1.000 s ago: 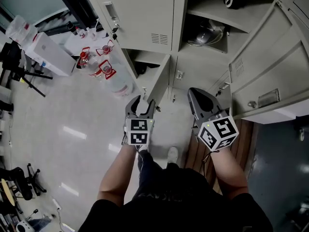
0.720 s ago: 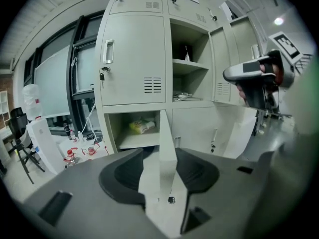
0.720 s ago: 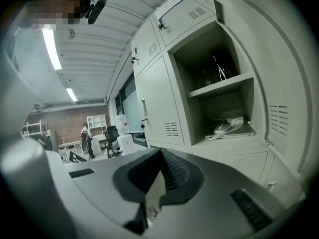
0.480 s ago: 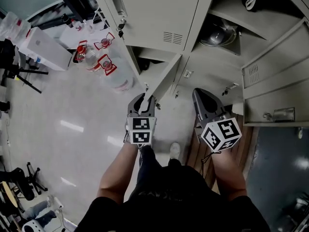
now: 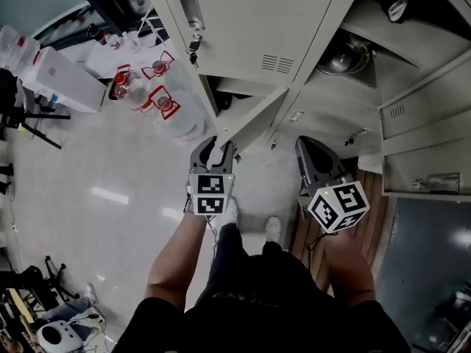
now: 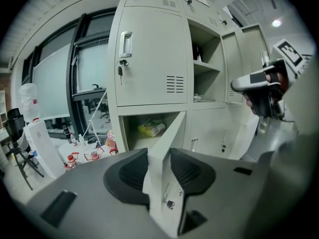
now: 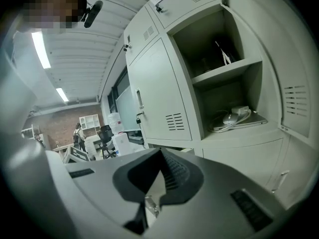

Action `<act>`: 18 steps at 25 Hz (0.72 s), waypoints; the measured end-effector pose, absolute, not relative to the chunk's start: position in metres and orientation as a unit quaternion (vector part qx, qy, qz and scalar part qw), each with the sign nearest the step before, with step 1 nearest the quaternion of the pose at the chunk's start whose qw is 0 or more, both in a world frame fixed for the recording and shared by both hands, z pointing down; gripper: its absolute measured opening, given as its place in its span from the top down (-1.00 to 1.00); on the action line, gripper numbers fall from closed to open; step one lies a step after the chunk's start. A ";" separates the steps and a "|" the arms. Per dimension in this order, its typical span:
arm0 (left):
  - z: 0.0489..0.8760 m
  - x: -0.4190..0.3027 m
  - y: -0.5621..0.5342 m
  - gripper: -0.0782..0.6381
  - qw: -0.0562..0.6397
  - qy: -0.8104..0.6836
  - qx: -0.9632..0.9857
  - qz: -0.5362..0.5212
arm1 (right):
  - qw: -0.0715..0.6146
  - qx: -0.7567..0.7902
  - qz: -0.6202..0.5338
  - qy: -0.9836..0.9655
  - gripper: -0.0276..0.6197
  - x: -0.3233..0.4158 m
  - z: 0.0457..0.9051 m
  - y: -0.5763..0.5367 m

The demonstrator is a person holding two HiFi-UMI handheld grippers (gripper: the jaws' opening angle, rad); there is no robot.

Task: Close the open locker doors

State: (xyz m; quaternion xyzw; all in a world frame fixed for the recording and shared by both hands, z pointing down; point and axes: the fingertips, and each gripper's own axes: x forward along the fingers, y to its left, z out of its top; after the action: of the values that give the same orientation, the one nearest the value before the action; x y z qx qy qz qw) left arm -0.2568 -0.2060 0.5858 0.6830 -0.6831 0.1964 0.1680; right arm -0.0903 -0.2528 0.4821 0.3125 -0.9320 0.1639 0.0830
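The left tongs (image 5: 213,149) have just been closing and clamp the free edge of the lower locker door (image 5: 257,116), which sits between the jaws and stands half open, swung out from its compartment. The right tongs (image 5: 309,147) are pressed fully together with nothing in them, just right of that door; farther right a tall locker door (image 5: 427,131) stands wide open beside a bared shelf (image 7: 227,68); a mouse (image 7: 231,118) lies below it; far left, water bottles (image 5: 158,105) sit on the floor (image 5: 88,168).
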 end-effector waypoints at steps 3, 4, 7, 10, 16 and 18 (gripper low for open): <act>0.586 -0.270 -0.213 0.37 0.166 -0.681 0.685 0.197 | 0.085 0.318 0.168 -0.929 0.91 -0.098 0.485 -0.253; 0.586 -0.274 -0.216 0.37 0.165 -0.681 0.686 0.196 | 0.085 0.321 0.169 -0.928 0.91 -0.100 0.486 -0.253; 0.585 -0.288 -0.224 0.36 0.164 -0.682 0.687 0.193 | 0.087 0.327 0.172 -0.925 0.91 -0.107 0.489 -0.254; 0.586 -0.303 -0.233 0.36 0.165 -0.686 0.682 0.189 | 0.088 0.335 0.175 -0.922 0.91 -0.113 0.492 -0.255; 0.586 -0.324 -0.255 0.36 0.164 -0.683 0.687 0.186 | 0.086 0.354 0.185 -0.913 0.91 -0.119 0.497 -0.258; 0.586 -0.331 -0.262 0.35 0.164 -0.684 0.686 0.185 | 0.084 0.362 0.188 -0.909 0.91 -0.120 0.499 -0.259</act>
State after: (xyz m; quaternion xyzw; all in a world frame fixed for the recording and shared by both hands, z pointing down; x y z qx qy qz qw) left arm -0.3311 -0.2624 0.5858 0.6862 -0.6841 0.1847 0.1642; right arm -0.1201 -0.2591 0.4994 0.3617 -0.9092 0.1881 0.0842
